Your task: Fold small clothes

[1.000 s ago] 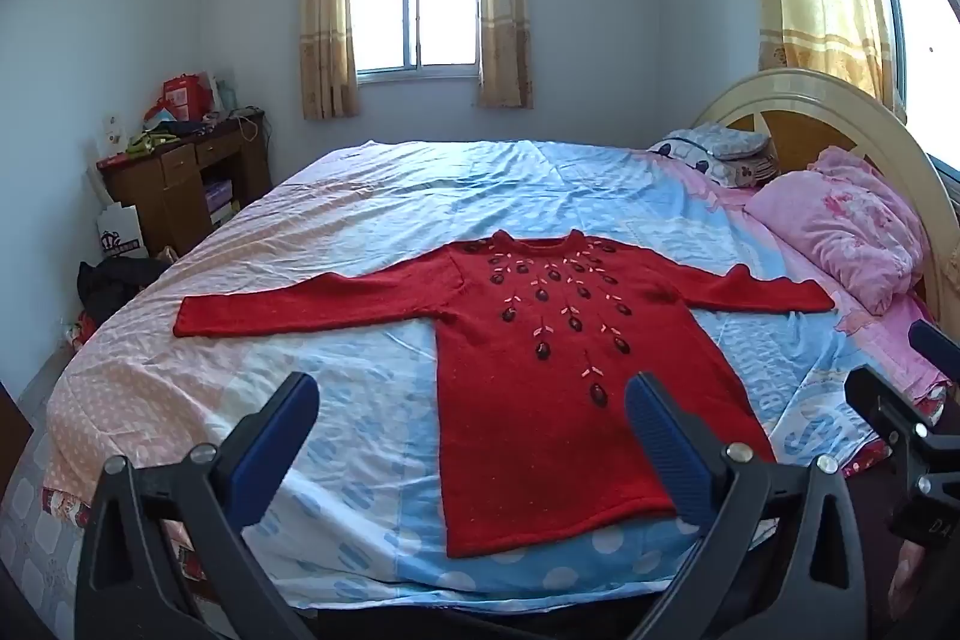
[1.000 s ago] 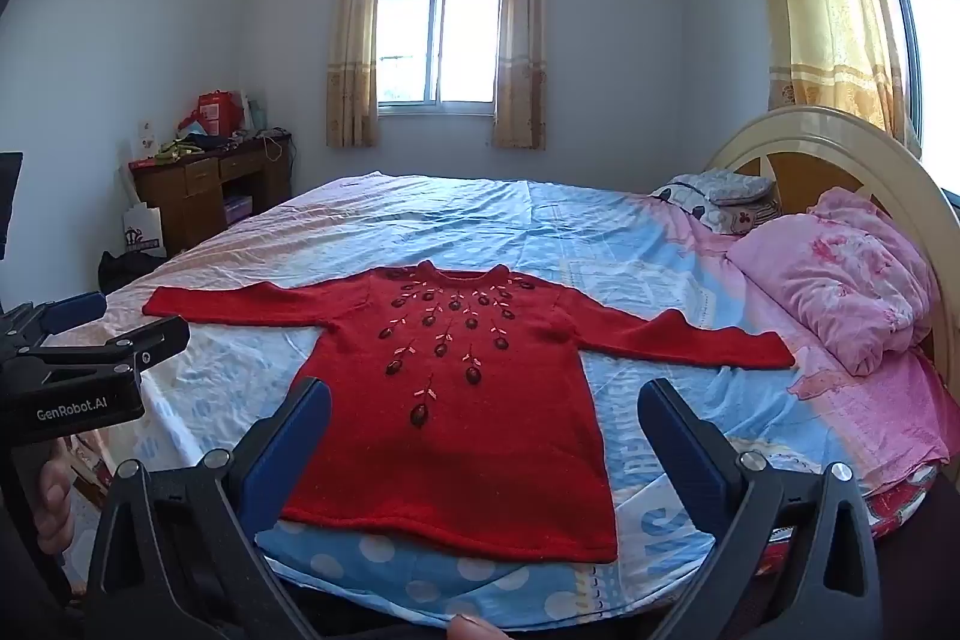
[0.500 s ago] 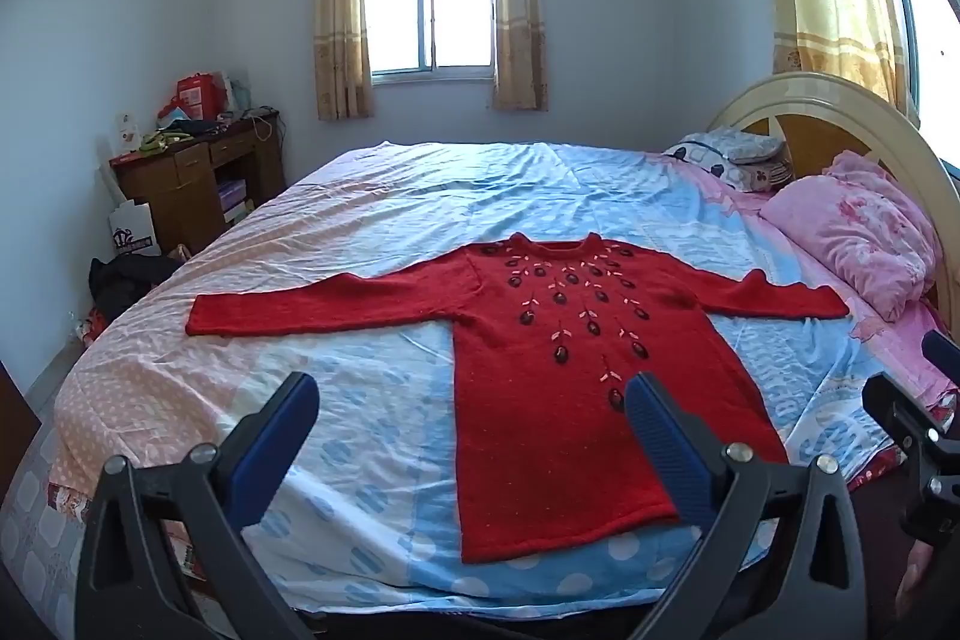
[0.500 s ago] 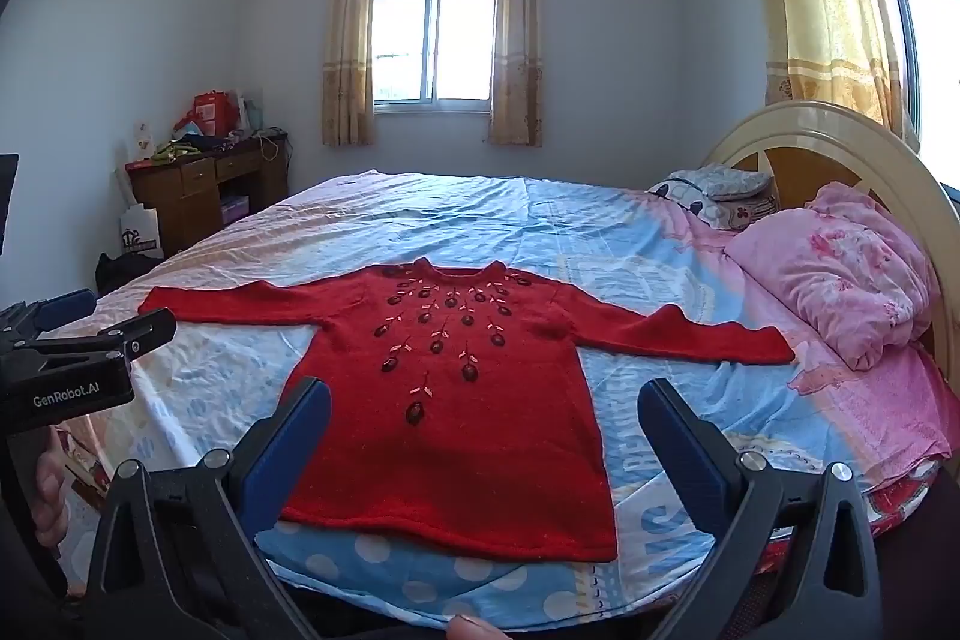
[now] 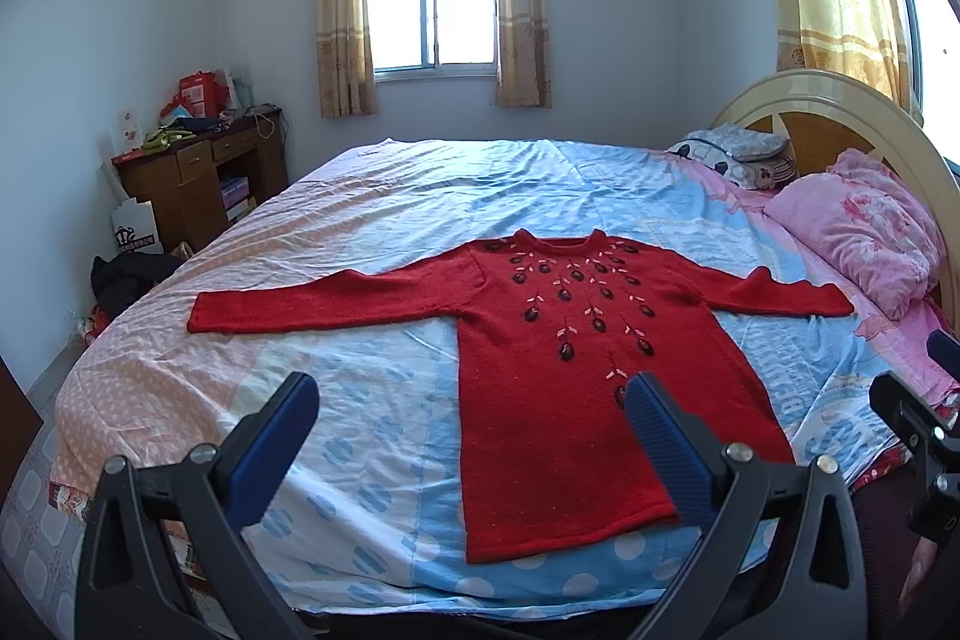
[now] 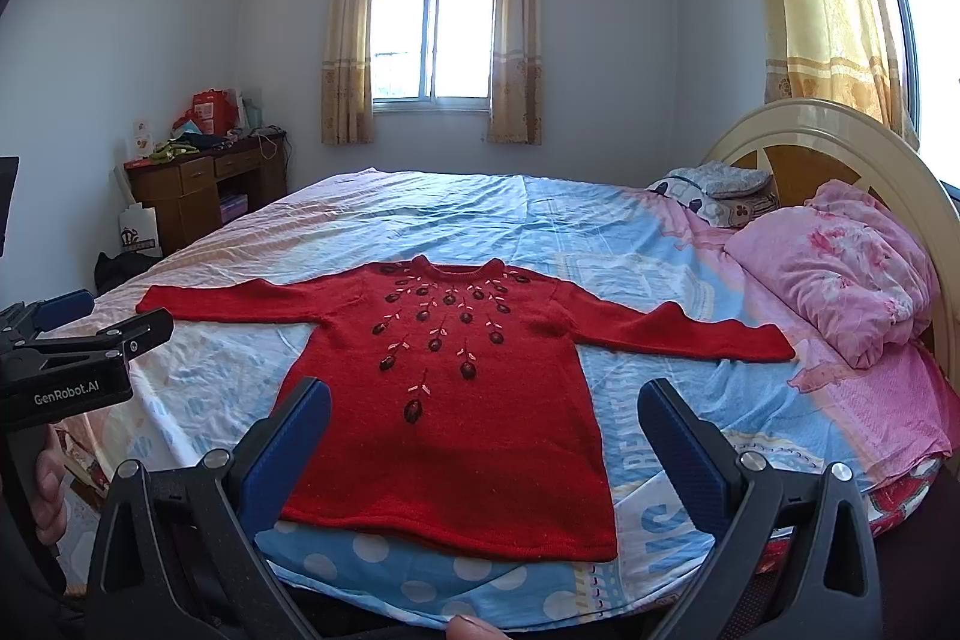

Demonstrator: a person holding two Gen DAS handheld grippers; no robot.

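Both grippers — left and right — hover spread wide and empty over the flat sweater; a shallow pinch could snag the sheet too.

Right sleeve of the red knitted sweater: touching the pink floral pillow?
Apart. The right wrist view shows blue sheet between the sleeve cuff and the pillow.

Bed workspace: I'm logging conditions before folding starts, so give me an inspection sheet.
Surface: bed with blue and pink dotted sheet, wrinkled.
Job's things: red knitted sweater with dark embroidered flowers, flat, face up, sleeves spread, unfolded.
Clutter: pink floral quilt bundle and patterned pillows by the headboard.
Grippers: left gripper open, empty; right gripper open, empty.
Cables: nothing seen.
Surroundings: brown wooden desk, curtained window.
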